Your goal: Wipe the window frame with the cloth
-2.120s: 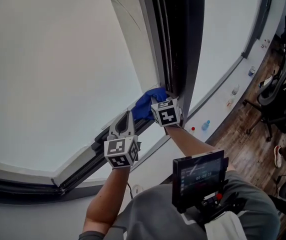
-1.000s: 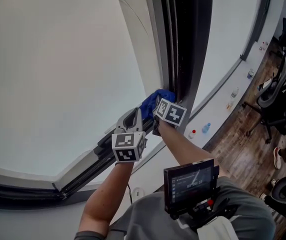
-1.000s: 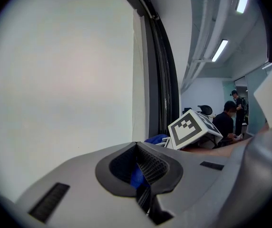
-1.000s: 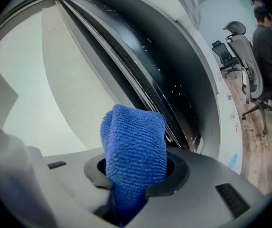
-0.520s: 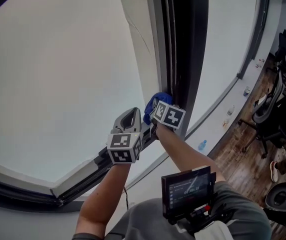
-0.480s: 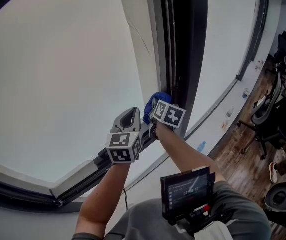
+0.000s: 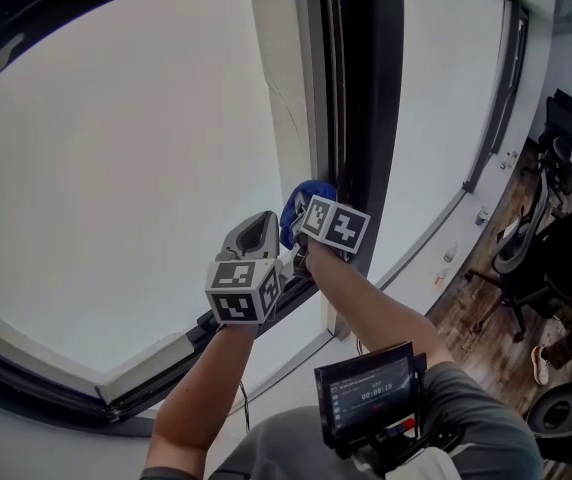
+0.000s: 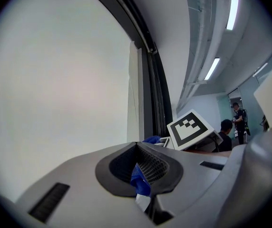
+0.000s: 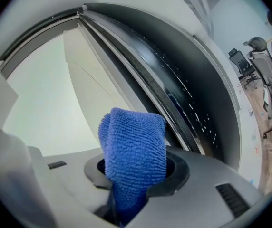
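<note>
Head view: the right gripper [image 7: 316,224] presses the blue cloth [image 7: 299,200] against the dark upright of the window frame [image 7: 364,108], just above the corner where the lower rail [image 7: 156,363] meets it. Two seconds ago the cloth sat down in that corner; it now lies a little way up the upright. The left gripper [image 7: 254,240] has closed in and stands just beside the right one, where earlier a clear gap separated them. Judged from this, the corner is done and the stroke along the upright is only starting; nearly all of its length remains unwiped.

Left gripper view: the jaws of the left gripper [image 8: 137,148] are drawn together. A narrow blue strip of cloth [image 8: 139,180] shows between the pads, so this gripper appears to pinch a loose corner. The right gripper's marker cube [image 8: 193,129] sits close ahead, against the frame [image 8: 155,103].

Right gripper view: the right gripper [image 9: 135,171] is clamped on a thick fold of cloth [image 9: 133,146], which stands up out of the jaws. The dark frame channel [image 9: 174,94] runs on ahead, speckled with pale specks
</note>
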The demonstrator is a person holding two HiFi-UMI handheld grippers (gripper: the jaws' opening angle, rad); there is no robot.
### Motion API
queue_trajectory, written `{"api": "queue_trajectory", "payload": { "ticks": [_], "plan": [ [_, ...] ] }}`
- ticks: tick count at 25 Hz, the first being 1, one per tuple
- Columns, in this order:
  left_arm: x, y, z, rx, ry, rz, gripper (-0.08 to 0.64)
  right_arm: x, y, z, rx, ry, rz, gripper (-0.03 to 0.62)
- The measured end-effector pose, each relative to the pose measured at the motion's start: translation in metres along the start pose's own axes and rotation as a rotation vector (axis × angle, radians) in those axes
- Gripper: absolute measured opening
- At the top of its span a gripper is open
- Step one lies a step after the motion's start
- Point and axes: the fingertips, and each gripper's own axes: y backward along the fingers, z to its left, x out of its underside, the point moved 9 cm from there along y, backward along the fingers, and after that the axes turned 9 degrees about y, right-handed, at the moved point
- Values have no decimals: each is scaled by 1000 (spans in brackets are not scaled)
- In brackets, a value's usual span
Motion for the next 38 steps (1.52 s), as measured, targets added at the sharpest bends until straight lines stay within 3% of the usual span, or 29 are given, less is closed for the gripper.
{"api": "queue_trajectory", "payload": {
  "ticks": [10,20,26,38],
  "plan": [
    [-74,0,-11,25,-59,-55,9,-62,14,32,-61,67,-84,129],
    [-118,-3,-19,30,-64,-116,9,-136,28,63,-130,141,-199,129],
    [-152,3,-20,26,-119,-164,9,-174,33,83,-149,176,-247,129],
    [-209,3,-31,73,-139,-232,9,-249,39,115,-157,248,-350,129]
  ]
}}
